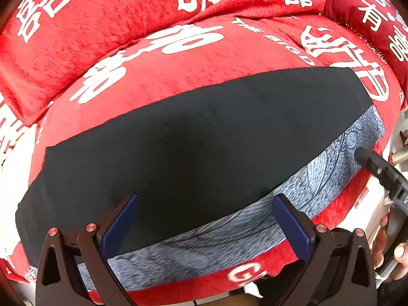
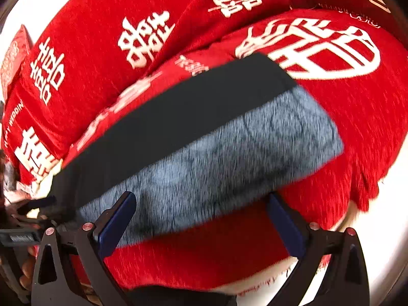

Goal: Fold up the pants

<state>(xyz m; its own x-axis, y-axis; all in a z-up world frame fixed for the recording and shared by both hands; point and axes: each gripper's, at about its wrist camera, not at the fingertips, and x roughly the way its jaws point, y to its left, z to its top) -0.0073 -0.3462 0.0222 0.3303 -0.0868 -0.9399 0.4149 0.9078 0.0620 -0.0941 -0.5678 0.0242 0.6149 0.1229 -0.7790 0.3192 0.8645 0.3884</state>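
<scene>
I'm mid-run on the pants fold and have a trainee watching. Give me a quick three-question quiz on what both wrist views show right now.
1. True or false: the left gripper is clamped on the pants.
2. Multiple choice: the grey fleecy lining shows along which side of the black outer fabric? A) the side nearer the grippers B) the far side C) it is not visible
3. Fill in: the pants lie on a ____ cover printed with white characters.

Key
1. False: its jaws stand wide apart, as do those of the right gripper.
2. A
3. red
</scene>
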